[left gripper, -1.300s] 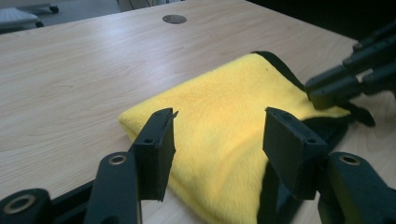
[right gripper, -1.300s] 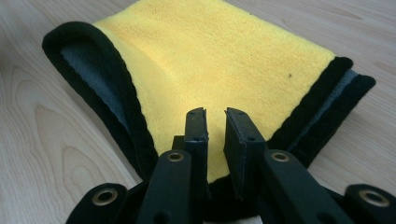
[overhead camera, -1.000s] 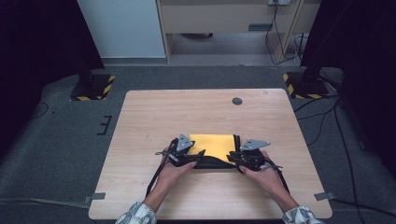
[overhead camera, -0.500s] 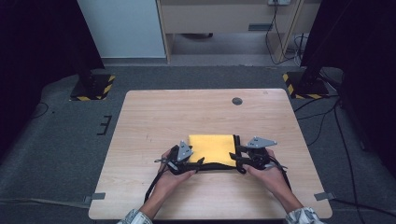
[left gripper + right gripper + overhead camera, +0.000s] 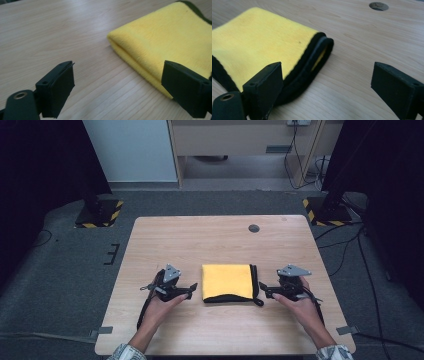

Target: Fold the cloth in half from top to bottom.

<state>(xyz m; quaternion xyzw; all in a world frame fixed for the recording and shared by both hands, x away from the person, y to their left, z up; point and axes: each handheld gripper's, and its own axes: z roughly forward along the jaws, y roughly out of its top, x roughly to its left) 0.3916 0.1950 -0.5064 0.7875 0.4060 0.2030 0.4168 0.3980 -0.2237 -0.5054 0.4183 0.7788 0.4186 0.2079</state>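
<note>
A folded yellow cloth with a black hem lies flat on the wooden table, near its front middle. My left gripper rests just left of the cloth, open, its jaws having just been opening with nothing between them. In the left gripper view the cloth's folded edge lies ahead and to the right of the gripper. My right gripper sits just right of the cloth, open, jaws also just opened and empty. In the right gripper view the black-hemmed edge lies left of the gripper.
A round cable hole sits in the table's far right part, seen too as the hole. Stands with yellow-black striped feet flank the table on the floor. Cables trail at the right.
Both grippers let go of the cloth's front edge and drew apart, left one leftward, right one rightward. The cloth now lies folded between them.
</note>
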